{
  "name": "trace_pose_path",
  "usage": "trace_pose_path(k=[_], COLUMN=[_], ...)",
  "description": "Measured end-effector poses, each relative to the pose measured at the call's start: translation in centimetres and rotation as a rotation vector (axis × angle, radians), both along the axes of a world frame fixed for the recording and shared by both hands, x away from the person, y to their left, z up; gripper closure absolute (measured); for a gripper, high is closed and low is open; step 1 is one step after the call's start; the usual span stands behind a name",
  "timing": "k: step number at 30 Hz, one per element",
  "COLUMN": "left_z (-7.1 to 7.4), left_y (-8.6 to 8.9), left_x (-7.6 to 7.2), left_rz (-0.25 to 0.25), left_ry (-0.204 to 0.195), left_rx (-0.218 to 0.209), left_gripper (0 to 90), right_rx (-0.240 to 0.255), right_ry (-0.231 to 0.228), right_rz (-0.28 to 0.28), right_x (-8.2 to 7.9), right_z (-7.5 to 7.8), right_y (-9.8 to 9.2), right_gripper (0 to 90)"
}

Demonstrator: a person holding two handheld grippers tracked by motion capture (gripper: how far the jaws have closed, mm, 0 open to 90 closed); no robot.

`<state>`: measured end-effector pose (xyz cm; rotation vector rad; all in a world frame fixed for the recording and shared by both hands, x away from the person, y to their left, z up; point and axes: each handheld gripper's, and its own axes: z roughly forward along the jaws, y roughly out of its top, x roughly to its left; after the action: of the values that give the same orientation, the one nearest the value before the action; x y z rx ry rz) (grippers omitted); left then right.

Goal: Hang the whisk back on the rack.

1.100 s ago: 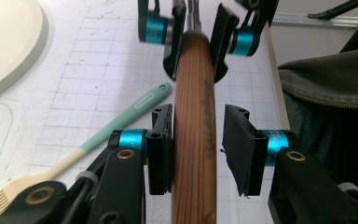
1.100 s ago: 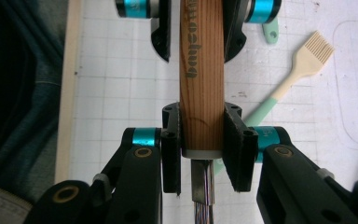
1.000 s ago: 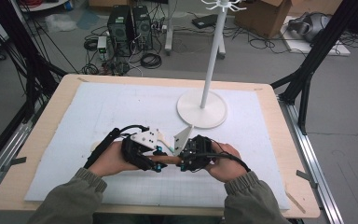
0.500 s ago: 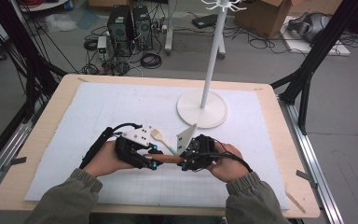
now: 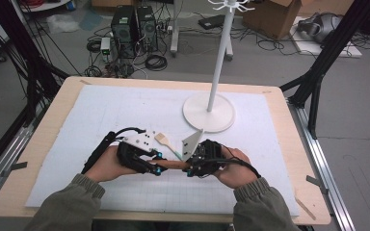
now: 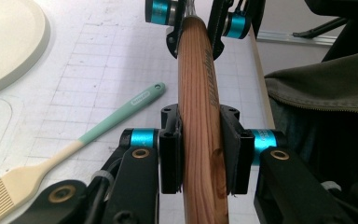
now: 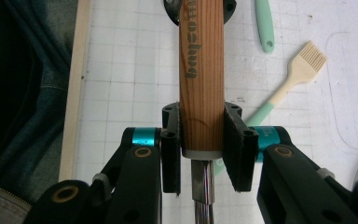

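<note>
A tool with a wooden handle [image 5: 173, 165] is held level just above the white mat between both grippers. My left gripper [image 6: 200, 149] has just been closing, and its pads now press the sides of the wooden handle [image 6: 200, 116]. My right gripper [image 7: 201, 149] is shut on the other end of the handle [image 7: 201, 70], just where a metal shaft [image 7: 203, 186] comes out. In the high view the left gripper [image 5: 155, 163] and the right gripper [image 5: 190, 167] face each other, almost touching.
A pastry brush [image 5: 166, 142] with a mint green handle lies on the gridded mat [image 5: 125, 110] just beyond the grippers. A second mint handle [image 7: 265, 23] lies near it. A white stand with a round base [image 5: 208, 113] rises behind. The table's front edge [image 5: 173, 216] is close.
The left hand has edged slightly left along the handle, and the brush head now shows beside its plate. The right hand has kept still.
</note>
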<state>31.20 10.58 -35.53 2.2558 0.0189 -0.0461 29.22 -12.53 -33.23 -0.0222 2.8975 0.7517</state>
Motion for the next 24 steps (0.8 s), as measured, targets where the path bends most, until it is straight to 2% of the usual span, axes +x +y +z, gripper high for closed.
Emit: trace_pose_path(k=[8,13,22,24], left_z=[0.1,0.0,-0.2,-0.2], left_y=[0.4,0.7,1.4,1.3], left_x=[-0.1,-0.2,-0.1,-0.2], left_rz=[-0.011,-0.010,-0.005,-0.011], left_ry=[-0.003,-0.020,-0.019,-0.025], left_rx=[-0.011,-0.018,-0.027,-0.031], left_gripper=[71.9,72.0,72.1,72.2], right_rx=[0.012,0.025,0.015,0.030], right_ry=[0.015,0.064,0.156,0.172], right_rz=[0.009,0.006,0.024,0.031], right_x=[0.1,0.6,1.9,2.0], right_z=[0.1,0.0,-0.4,-0.5], right_y=[0.1,0.3,1.4,1.8], right_gripper=[70.6,70.0,69.1,68.7])
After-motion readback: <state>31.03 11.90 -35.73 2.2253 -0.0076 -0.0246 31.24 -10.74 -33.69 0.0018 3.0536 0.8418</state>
